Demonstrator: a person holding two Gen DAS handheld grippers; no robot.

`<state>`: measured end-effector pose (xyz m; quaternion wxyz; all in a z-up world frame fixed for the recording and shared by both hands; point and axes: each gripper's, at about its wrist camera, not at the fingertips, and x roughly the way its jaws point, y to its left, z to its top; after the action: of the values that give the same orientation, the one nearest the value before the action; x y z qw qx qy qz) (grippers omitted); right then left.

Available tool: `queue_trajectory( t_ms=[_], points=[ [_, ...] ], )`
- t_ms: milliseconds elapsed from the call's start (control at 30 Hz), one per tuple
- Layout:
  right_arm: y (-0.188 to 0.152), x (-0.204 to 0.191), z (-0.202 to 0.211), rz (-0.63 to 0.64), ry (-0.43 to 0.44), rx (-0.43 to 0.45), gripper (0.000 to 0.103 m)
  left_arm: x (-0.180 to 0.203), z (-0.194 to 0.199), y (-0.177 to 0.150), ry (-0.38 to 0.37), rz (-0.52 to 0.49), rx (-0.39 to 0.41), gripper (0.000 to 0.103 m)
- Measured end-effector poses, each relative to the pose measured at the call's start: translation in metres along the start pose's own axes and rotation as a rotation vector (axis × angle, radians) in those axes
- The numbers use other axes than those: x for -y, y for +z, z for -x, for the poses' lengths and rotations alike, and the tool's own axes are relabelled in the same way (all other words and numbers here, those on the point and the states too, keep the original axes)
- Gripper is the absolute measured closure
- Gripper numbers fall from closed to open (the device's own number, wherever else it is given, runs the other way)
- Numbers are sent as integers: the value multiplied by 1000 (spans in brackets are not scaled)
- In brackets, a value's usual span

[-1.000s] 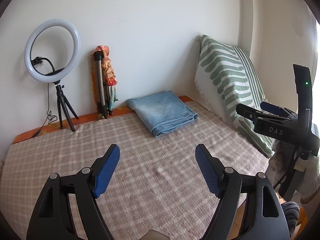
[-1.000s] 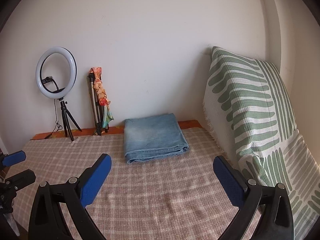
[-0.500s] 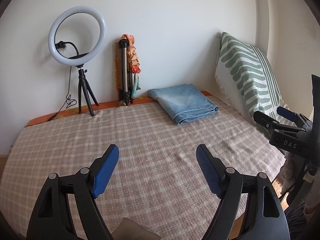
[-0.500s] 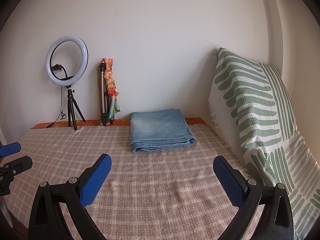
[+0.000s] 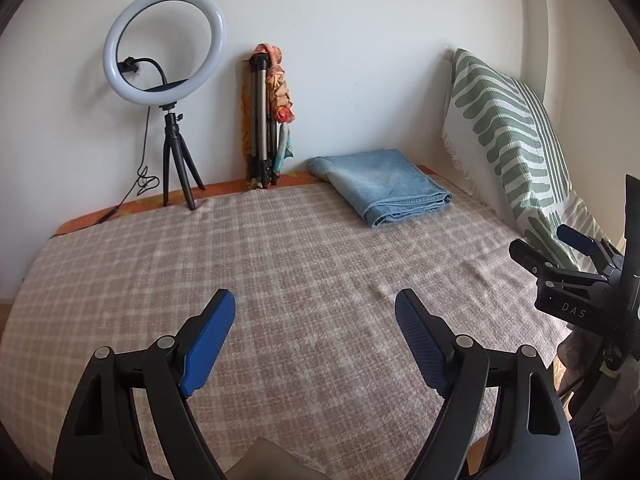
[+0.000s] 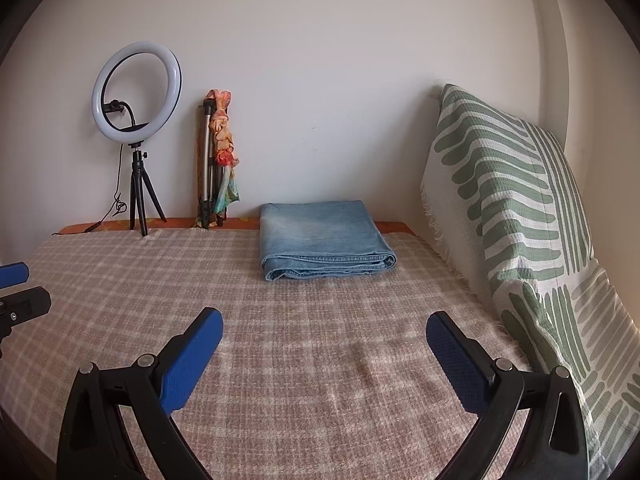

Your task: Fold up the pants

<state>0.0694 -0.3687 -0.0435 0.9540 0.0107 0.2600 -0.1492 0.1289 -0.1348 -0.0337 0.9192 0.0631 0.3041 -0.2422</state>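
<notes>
The light blue denim pants (image 5: 380, 189) lie folded in a neat rectangle at the far side of the bed, near the wall; they also show in the right wrist view (image 6: 326, 239). My left gripper (image 5: 315, 305) is open and empty, held above the checked bedspread (image 5: 280, 272) well short of the pants. My right gripper (image 6: 324, 326) is open and empty too, also held back from the pants. The right gripper shows at the right edge of the left wrist view (image 5: 560, 240). The left gripper's tips show at the left edge of the right wrist view (image 6: 16, 288).
A ring light on a small tripod (image 5: 172, 92) and a folded tripod with a colourful scarf (image 5: 268, 116) stand against the back wall. A green-and-white striped cushion cover (image 6: 516, 216) leans along the right side. The bed's near edge is just below my grippers.
Both grippers have pulled back from the folded pants and turned a little, so the pants look farther off. Both stay open and empty. The pants have not moved.
</notes>
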Motion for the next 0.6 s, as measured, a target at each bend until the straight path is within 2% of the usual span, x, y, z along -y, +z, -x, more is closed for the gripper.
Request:
queue_trajectory(
  t_ms=[133, 600],
  points=[
    [-9, -2, -8, -10, 24, -42, 0, 0, -2, -4, 8, -8, -2, 21],
    [-9, 8, -9, -31, -2, -38, 0, 4, -14, -12, -1, -29, -36, 21]
  ],
)
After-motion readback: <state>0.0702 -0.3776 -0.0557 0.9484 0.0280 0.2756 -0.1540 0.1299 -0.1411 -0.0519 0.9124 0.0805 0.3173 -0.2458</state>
